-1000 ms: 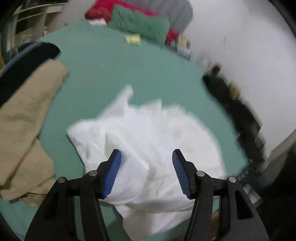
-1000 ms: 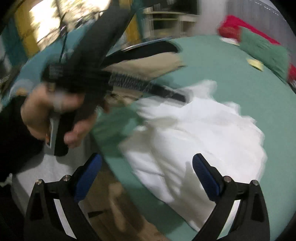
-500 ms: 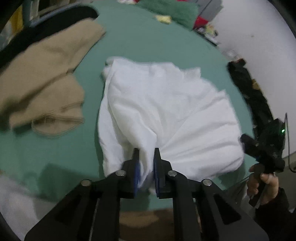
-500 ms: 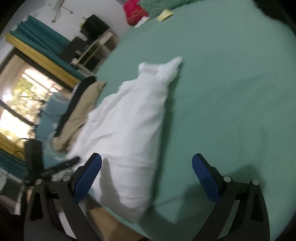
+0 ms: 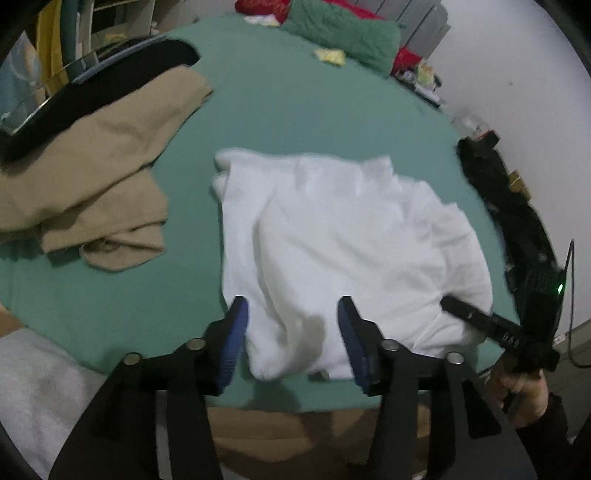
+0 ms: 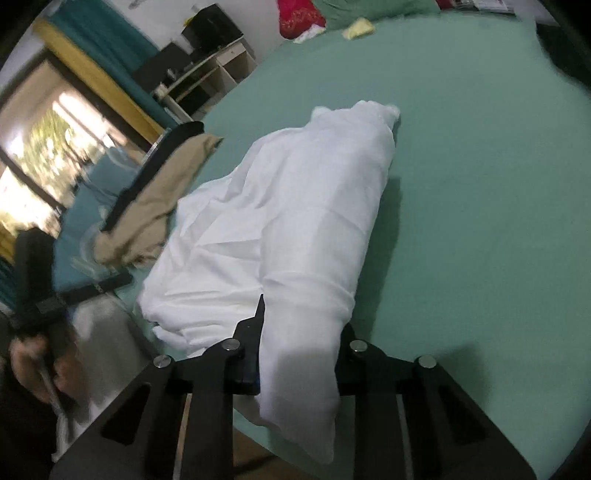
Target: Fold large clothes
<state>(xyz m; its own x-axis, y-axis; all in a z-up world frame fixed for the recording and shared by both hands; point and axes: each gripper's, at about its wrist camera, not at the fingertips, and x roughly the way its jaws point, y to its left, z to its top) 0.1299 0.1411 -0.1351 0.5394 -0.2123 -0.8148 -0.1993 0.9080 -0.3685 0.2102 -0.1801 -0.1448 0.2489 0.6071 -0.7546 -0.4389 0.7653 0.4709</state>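
Note:
A large white garment [image 5: 343, 236] lies crumpled on the green bed sheet [image 5: 295, 107], near the bed's front edge. My left gripper [image 5: 291, 339] is open, its blue pads either side of the garment's near corner, not holding it. In the right wrist view the same white garment [image 6: 295, 221] runs away from me, and my right gripper [image 6: 299, 343] is shut on its near end, with cloth bunched between the fingers and hanging over them. The right gripper also shows at the right edge of the left wrist view [image 5: 495, 328].
A tan garment [image 5: 96, 177] lies heaped on the bed's left side beside a black chair back [image 5: 92, 96]. A green pillow [image 5: 343, 37] and red cloth [image 5: 266, 7] sit at the far end. Dark items [image 5: 509, 206] lie along the right wall. Shelves [image 6: 207, 81] stand by the window.
My left gripper has let go of the white garment's corner and opened. My right gripper has moved onto the garment's near end and shut on it.

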